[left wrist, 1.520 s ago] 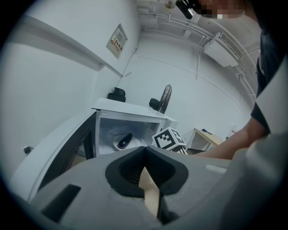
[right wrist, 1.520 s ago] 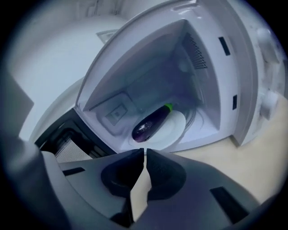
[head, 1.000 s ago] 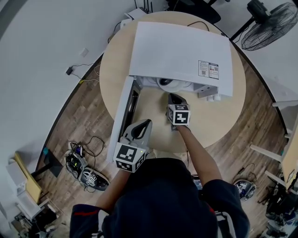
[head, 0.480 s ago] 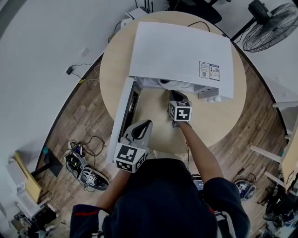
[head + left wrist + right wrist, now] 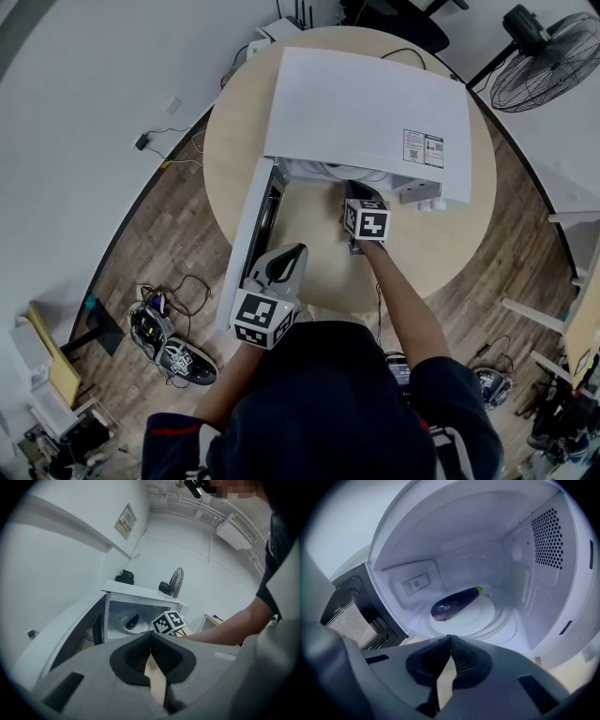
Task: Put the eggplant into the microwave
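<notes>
The dark purple, glossy eggplant with a green stem end point(image 5: 454, 603) lies on its side on the round white turntable plate point(image 5: 490, 616) inside the white microwave oven point(image 5: 366, 103), stem end pointing toward the back of the cavity. The right tool point(image 5: 450, 637) sits in front of the open cavity, aimed in and downward at the eggplant; the eggplant lies beyond its tips, apart from them and not touching. This tool's jaws are pressed together at the tips with nothing between them.

The microwave's door point(image 5: 251, 239) stands swung open to the left over the round light-wood surface point(image 5: 441, 234). The left tool point(image 5: 150, 634) sits near the door's outer edge, well apart from the eggplant, which its view shows small inside the cavity. Its jaws also meet at the tips and grip nothing.
</notes>
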`<state>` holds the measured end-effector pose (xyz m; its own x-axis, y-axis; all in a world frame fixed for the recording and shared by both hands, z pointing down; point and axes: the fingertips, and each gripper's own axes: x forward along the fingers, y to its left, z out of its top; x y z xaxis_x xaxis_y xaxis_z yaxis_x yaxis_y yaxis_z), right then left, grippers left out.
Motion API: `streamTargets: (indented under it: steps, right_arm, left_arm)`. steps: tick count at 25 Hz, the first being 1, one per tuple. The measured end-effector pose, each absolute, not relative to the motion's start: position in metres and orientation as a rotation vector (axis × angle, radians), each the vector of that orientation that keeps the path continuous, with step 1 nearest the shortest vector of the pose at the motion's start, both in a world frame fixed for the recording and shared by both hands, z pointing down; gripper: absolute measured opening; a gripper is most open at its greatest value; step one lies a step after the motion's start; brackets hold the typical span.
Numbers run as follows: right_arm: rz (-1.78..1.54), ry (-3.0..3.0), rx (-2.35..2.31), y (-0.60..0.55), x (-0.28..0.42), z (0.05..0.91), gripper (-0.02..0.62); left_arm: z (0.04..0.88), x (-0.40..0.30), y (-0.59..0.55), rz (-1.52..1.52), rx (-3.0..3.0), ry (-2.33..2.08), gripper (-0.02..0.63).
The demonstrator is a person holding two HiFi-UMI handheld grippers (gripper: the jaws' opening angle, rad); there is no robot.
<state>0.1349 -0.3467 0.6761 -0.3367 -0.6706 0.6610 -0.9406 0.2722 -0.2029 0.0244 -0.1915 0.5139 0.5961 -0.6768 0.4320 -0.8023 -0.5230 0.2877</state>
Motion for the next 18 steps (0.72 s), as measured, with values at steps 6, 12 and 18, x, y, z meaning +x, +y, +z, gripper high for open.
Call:
streamTargets:
  steps: [6,12,18]
  right_arm:
    - [0.806,-2.121,1.454,-0.34,0.138,0.666,0.012]
    - [0.76,-2.168,1.441,-0.324,0.139,0.642,0.012]
    - [0.674,-2.246,1.412,-0.298,0.132,0.604,0.011]
  left_arm:
    - [0.507,0.025,-0.191,0.337,2.381,-1.164,0.017]
    - [0.495,0.027,-0.189,0.316,2.429,-1.149,0.017]
    - [0.48,0.022,-0.187,0.309,2.488,-1.137,0.017]
